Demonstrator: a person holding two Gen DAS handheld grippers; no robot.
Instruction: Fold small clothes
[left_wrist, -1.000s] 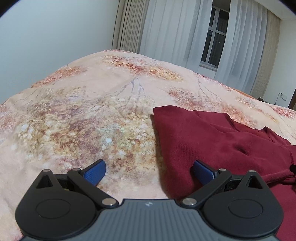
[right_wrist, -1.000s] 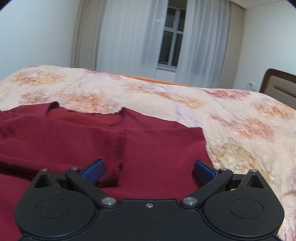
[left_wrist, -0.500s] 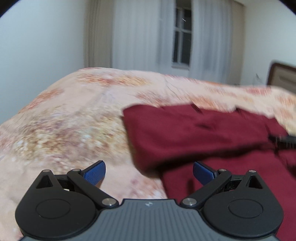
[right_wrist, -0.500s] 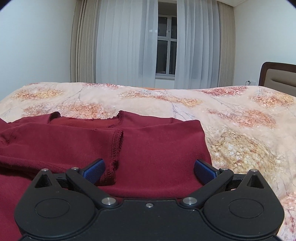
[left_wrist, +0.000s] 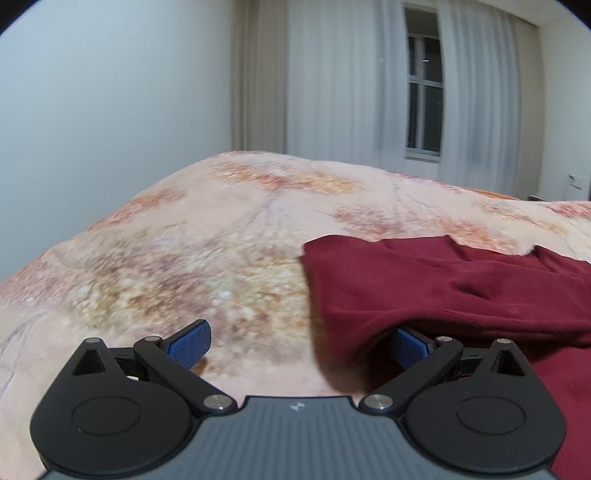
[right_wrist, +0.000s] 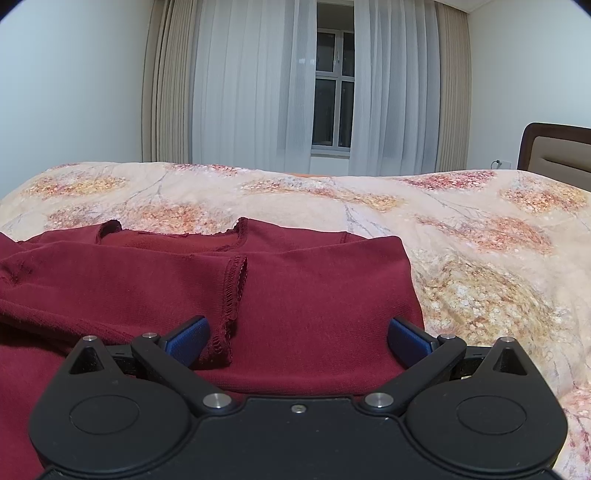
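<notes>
A dark red knitted garment (left_wrist: 443, 288) lies partly folded on the floral bedspread (left_wrist: 192, 266). In the left wrist view its folded left edge sits just ahead of my left gripper (left_wrist: 301, 341), which is open; the right blue pad (left_wrist: 410, 341) is tucked under the fold's edge, the left pad over bare bedspread. In the right wrist view the red garment (right_wrist: 314, 288) fills the lower middle, a sleeve cuff (right_wrist: 236, 291) with a stitched hem lying across it. My right gripper (right_wrist: 299, 339) hangs open low over the cloth, nothing between its pads.
The bedspread (right_wrist: 480, 236) stretches wide to the left and right of the garment. A headboard (right_wrist: 554, 147) stands at the far right. Curtains (right_wrist: 258, 85) and a window (right_wrist: 332, 85) are on the back wall.
The left gripper has dropped lower and swung left, so the garment's folded edge now covers its right pad. The right gripper has tilted up slightly and stays open over the cloth.
</notes>
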